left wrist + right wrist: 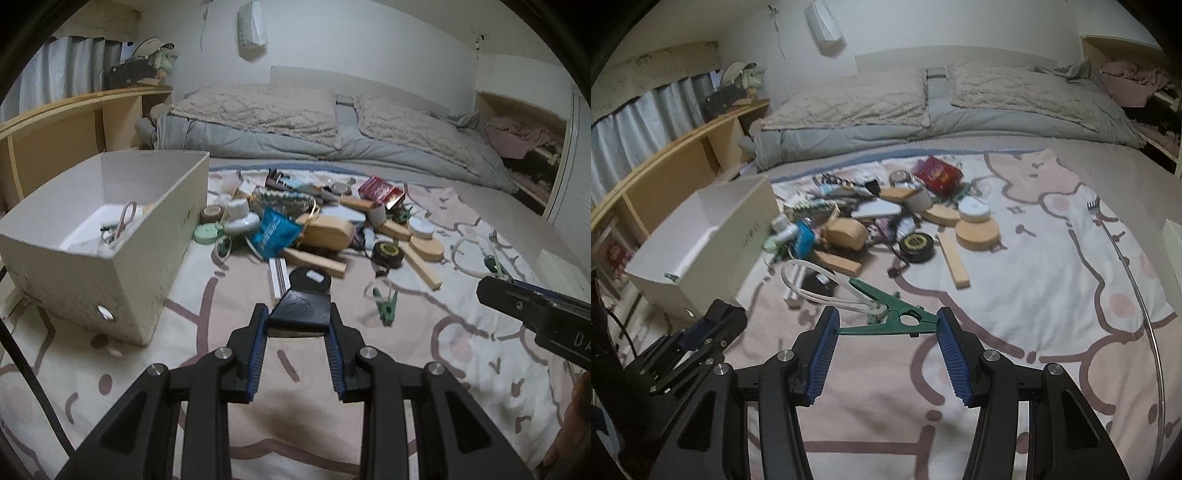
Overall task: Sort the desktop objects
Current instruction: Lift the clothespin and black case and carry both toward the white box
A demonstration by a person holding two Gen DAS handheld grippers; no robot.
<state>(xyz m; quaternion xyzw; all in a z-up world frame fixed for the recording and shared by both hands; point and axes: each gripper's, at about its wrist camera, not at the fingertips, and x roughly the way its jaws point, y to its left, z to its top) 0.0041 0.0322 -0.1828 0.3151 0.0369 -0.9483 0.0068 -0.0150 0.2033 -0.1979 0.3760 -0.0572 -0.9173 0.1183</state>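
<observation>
My left gripper (298, 317) is shut on a small black case (301, 308) and holds it above the patterned blanket. My right gripper (886, 325) is shut on a green clothes peg (886, 317) that has a white cord loop (812, 284) tied to it. A pile of desktop objects (314, 225) lies in the middle of the bed: wooden blocks, a blue packet, round tins, a red box, a black tape roll. An open white box (110, 236) stands to the left with a few items inside. The right gripper shows at the right edge of the left wrist view (539, 310).
A second green peg (386, 306) lies on the blanket right of my left gripper. A black round item (310, 280) and a white strip (279, 277) lie just ahead. Pillows and a grey duvet (332, 125) are at the back. A wooden shelf (74, 122) runs along the left.
</observation>
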